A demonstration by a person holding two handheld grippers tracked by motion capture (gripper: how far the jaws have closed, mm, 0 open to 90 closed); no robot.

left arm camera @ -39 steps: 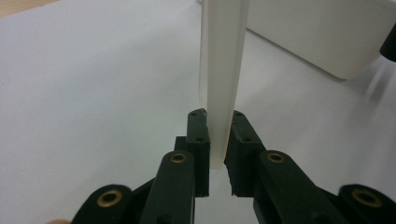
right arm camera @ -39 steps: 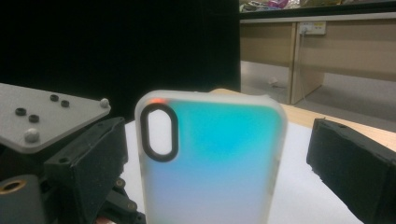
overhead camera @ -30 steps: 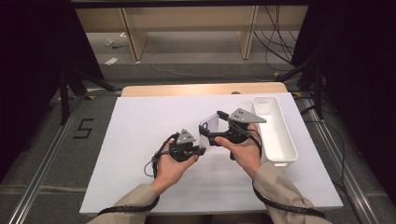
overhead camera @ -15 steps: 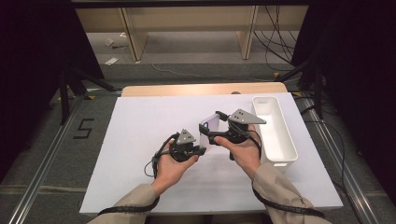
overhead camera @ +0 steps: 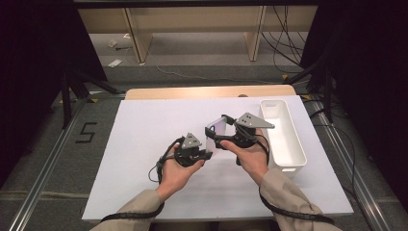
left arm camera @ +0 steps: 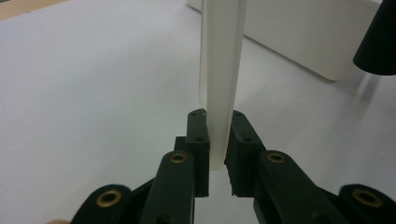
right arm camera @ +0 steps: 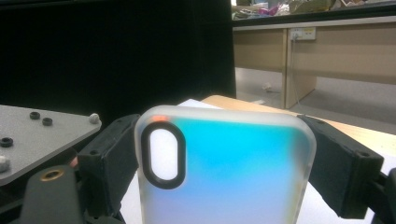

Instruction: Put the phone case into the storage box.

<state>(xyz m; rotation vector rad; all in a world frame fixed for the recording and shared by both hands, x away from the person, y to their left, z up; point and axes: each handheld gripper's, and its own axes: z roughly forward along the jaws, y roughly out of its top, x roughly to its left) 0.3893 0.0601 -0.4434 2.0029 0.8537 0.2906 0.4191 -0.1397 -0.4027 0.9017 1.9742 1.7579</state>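
Two hand-held grippers meet over the middle of the white table [overhead camera: 144,144], both on one phone case [overhead camera: 215,134]. The case is translucent, tinted blue, with a dark-rimmed oval camera opening near one corner, and it is held above the table surface, just left of the white bin [overhead camera: 284,139]. The left gripper [left arm camera: 218,140] has its jaws nearly together, clamped on the thin edge of the case, which rises upright between the pads in the left gripper view. The right gripper [right arm camera: 224,163] spans the case across its width; its jaws have just been closing, with the case between them, and each pad now lies against a side edge. The bin stands on the right part of the table, apart from both hands.
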